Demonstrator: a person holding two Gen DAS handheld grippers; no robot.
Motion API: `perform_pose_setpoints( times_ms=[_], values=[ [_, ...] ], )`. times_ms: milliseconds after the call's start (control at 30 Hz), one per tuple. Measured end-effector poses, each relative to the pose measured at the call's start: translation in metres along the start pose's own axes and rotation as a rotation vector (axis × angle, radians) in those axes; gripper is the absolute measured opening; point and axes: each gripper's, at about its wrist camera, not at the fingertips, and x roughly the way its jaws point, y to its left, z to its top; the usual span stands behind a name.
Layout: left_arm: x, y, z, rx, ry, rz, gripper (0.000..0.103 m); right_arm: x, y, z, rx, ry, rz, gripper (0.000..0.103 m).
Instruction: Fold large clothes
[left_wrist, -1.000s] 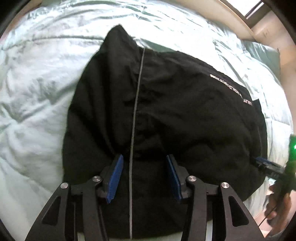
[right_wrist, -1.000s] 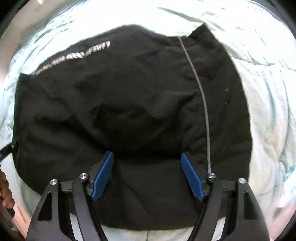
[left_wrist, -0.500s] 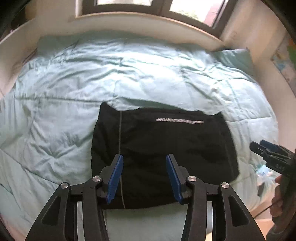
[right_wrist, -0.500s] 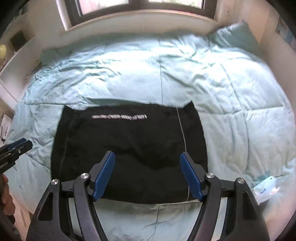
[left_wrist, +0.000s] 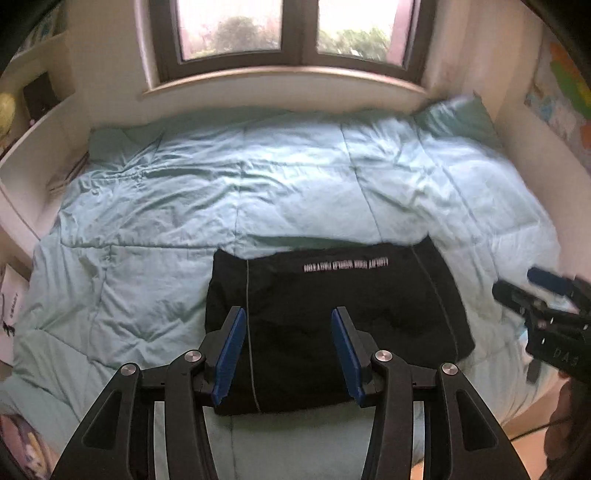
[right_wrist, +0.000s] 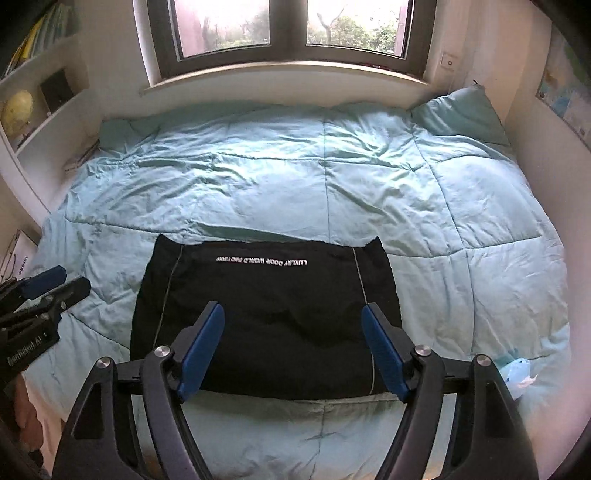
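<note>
Daylight enters through the window (right_wrist: 288, 29) at 12 o'clock, and its panes are overexposed with a pink glare. The quilt (right_wrist: 369, 184) is evenly bright with soft crease shadows. The black garment (right_wrist: 266, 302) loses detail. Fisheye bending curves the edges, with dark corners. The left view is slightly blurred, mostly at 3 o'clock.

right gripper (left_wrist: 532, 291) smeared by motion at the left wrist view's right edge, body cut off there. left gripper (right_wrist: 55, 284) cut by the right wrist view's left edge. white lettering (left_wrist: 345, 264) on black garment (left_wrist: 332, 306) upside down, blurred, only partly legible. small pale blue object (right_wrist: 519, 373) on quilt (right_wrist: 295, 184) unidentifiable. garment's near edge hidden behind gripper fingers (right_wrist: 201, 350).
</note>
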Motion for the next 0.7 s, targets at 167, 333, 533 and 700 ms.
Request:
perform_pose_setpoints(
  times_ms=[167,333,533,700],
  values=[
    [0.011,-0.014,-0.012,0.038,0.044,0.008,0.049,0.008,-0.001,-0.008,0.002,0.033,0.001,0.079],
    [0.016,-0.015,-0.016,0.025,0.060,0.006,0.049,0.018,-0.005,-0.015,0.018,0.066,0.002,0.079],
    [0.016,-0.013,-0.017,0.031,0.056,0.032,0.049,0.023,-0.008,-0.020,0.021,0.087,0.005,0.079],
    [0.014,-0.013,-0.018,0.031,0.052,0.034,0.049,0.024,-0.008,-0.020,0.018,0.092,0.014,0.079]
  ],
)
